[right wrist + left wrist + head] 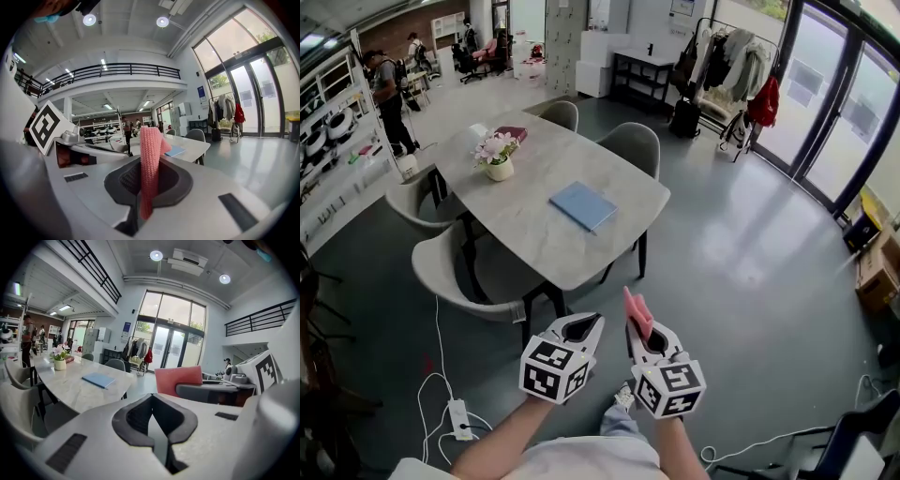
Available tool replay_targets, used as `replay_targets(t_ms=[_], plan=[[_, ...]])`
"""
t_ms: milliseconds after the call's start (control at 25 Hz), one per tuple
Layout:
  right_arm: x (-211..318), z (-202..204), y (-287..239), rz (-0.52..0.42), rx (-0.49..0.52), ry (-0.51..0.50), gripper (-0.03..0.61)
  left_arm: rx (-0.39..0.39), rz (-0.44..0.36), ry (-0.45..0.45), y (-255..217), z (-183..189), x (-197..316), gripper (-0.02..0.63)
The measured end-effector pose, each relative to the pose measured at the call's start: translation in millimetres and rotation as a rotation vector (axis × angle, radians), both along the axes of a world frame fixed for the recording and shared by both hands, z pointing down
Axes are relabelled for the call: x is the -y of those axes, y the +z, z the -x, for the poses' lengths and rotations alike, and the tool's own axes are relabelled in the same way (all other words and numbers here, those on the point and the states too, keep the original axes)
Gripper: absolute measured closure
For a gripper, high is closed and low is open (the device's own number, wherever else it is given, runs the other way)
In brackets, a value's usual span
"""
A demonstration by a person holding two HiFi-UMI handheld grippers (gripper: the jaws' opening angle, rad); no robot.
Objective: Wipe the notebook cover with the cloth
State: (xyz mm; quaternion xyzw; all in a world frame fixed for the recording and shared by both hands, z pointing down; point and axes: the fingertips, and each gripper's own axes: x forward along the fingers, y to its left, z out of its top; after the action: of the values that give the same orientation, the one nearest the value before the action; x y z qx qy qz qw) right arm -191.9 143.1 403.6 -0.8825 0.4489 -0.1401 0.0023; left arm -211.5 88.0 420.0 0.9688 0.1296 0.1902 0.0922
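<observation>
Head view: both grippers are low over the floor, well apart from the table point(520, 211). Blue notebook point(584, 205) lies flat on the tabletop, nothing touching it. Right gripper point(636, 328) is clamped on the pink cloth point(637, 312), which sticks up out of its jaws. Left gripper point(584, 325) has its jaws together, nothing between them.

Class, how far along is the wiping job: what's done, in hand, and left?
Done: the pink cloth is clamped in the right tool. In hand: the approach; both tools hang over the floor, short of the table, the left tool shut and empty. Left: reaching the blue notebook and wiping its cover.
</observation>
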Motion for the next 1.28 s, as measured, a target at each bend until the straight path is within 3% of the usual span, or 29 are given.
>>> replay_targets(t_ms=[480, 760, 1280], plan=[[-2, -133, 17, -0.017, 0.075, -0.098, 0.563, 0.05, 0.0, -0.132, 14, -125, 3, 0.606], [4, -191, 23, -0.032, 0.108, -0.177, 0.563, 0.095, -0.015, -0.22, 23, -179, 11, 0.607], [22, -247, 19, -0.027, 0.087, -0.33, 0.563, 0.099, -0.029, -0.348, 23, -225, 26, 0.606]])
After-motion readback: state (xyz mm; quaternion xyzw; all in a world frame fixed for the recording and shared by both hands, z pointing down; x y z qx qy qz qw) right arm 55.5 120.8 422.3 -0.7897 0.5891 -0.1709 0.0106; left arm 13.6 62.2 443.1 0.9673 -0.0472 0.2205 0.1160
